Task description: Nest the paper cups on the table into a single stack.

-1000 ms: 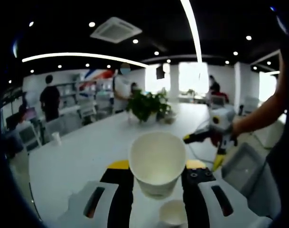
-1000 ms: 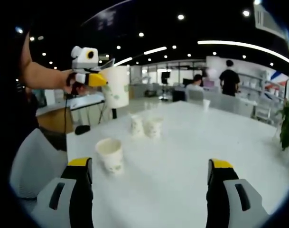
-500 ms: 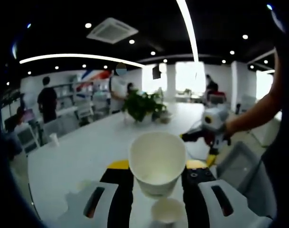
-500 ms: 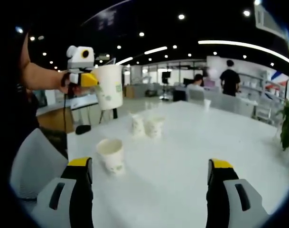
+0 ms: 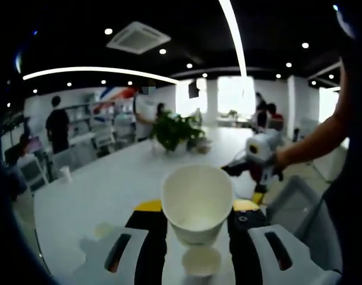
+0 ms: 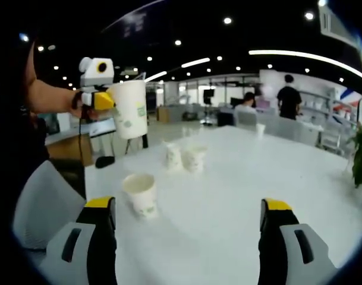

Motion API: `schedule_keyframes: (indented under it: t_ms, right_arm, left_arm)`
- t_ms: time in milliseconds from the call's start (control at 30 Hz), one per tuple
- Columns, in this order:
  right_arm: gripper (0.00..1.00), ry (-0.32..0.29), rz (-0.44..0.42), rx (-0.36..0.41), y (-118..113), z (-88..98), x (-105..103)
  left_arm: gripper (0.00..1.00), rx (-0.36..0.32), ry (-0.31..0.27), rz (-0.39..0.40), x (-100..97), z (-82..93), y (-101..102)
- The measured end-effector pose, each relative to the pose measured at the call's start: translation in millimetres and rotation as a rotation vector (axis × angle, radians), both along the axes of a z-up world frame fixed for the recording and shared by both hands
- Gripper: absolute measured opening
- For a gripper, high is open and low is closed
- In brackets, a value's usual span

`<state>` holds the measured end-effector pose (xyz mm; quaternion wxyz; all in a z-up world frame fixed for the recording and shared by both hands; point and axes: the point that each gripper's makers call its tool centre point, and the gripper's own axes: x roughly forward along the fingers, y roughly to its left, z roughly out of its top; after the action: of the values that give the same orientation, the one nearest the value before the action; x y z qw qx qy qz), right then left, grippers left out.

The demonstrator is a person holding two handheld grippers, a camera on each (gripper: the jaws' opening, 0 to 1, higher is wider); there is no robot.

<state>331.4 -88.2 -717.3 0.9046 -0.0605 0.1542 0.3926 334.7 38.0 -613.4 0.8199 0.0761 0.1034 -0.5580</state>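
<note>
Lower now than a second ago, the left gripper (image 6: 100,100) hangs above the table (image 6: 228,196), clamped on a paper cup (image 5: 197,203) right over the nearest standing cup (image 6: 140,194). Two more cups (image 6: 185,157) wait behind; the right gripper (image 6: 186,228) sits wide apart, empty.

**Open-plan office / shared workspace**

Big room w/ dark ceiling, recessed spotlights, long curved light strips (image 5: 97,71) and a ceiling AC vent (image 5: 138,38) above the left gripper's view. Long white table (image 6: 240,178) runs ahead of the right gripper; potted plant (image 5: 178,130) on it far ahead of the left one. People (image 6: 287,95) stand or sit at desks w/ monitors in the bkgd.
</note>
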Motion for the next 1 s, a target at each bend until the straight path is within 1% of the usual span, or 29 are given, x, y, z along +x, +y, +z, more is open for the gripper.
schedule_keyframes:
  t_ms: [233,433,533,767,1000]
  right_arm:
    - [1.0,0.002,0.002,-0.002,0.4,-1.5,-0.2]
    - [1.0,0.002,-0.001,-0.002,0.1,-1.0,0.4]
    - [1.0,0.003,0.0,-0.002,0.5,-1.2,0.0]
    - [1.0,0.008,0.005,-0.007,0.0,-4.6,-1.8]
    - [1.0,0.008,0.001,-0.005,-2.2,-5.0,-2.7]
  left_arm:
    - [0.38,-0.002,0.0,0.001,0.2,-1.2,-0.2]
    - [0.37,-0.003,0.001,0.007,0.4,-5.7,1.0]
    - [0.37,0.009,-0.007,0.006,0.2,-13.0,1.5]
    - [0.37,0.009,-0.008,0.007,-1.6,-24.5,0.9]
    - [0.37,0.017,-0.012,0.007,-3.0,-32.9,-0.4]
